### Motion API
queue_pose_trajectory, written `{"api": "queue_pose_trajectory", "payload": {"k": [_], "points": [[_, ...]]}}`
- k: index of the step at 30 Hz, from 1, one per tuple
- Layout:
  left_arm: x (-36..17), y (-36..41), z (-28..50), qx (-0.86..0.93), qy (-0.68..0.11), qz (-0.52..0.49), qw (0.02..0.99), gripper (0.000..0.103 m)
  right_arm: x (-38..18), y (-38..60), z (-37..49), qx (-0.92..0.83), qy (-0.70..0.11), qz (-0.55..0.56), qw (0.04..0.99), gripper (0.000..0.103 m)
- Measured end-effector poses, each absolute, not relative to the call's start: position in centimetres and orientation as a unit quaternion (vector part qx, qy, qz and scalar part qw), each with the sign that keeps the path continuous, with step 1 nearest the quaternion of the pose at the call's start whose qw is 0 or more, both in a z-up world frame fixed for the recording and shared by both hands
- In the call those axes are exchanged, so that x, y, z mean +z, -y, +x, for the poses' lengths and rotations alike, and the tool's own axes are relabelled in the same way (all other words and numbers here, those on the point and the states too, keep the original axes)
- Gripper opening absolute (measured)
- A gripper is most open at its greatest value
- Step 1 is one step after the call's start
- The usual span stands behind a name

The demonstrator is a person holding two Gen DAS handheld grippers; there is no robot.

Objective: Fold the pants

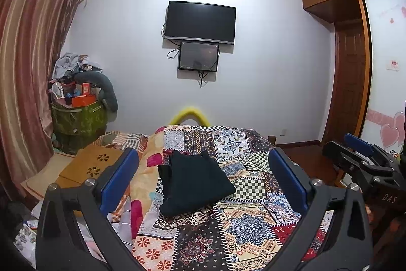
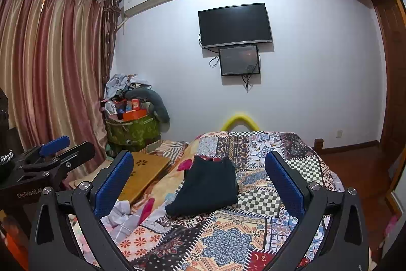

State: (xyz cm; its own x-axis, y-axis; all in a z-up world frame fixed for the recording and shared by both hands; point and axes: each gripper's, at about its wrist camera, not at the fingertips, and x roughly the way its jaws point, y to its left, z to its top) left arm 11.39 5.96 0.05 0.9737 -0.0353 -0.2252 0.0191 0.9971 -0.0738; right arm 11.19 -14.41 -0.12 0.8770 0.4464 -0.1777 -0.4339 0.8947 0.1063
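Observation:
Dark pants (image 1: 194, 183) lie folded into a compact rectangle on the patchwork bedspread (image 1: 236, 227); they also show in the right wrist view (image 2: 209, 187). My left gripper (image 1: 203, 179) is open and empty, held above and back from the pants, which show between its blue pads (image 1: 118, 179). My right gripper (image 2: 199, 184) is open and empty too, likewise back from the pants on the bedspread (image 2: 228, 238). Each gripper shows at the edge of the other's view: the right one (image 1: 360, 151) and the left one (image 2: 50, 151).
A wooden lap board (image 1: 94, 165) lies left of the pants beside a floral quilt (image 1: 144, 182). A heaped green bag (image 1: 77, 116) stands in the corner by the curtains (image 1: 28, 62). A TV (image 1: 200, 22) hangs on the far wall. A wardrobe (image 1: 352, 47) stands right.

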Motion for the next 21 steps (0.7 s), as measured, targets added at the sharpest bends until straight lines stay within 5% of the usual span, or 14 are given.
{"api": "queue_pose_trajectory", "payload": {"k": [21], "points": [[-0.15, -5.7, 11.52, -0.021, -0.118, -0.022, 0.993, 0.103, -0.05, 14.52, 11.27, 0.219, -0.101, 0.037, 0.97, 0.103]]}}
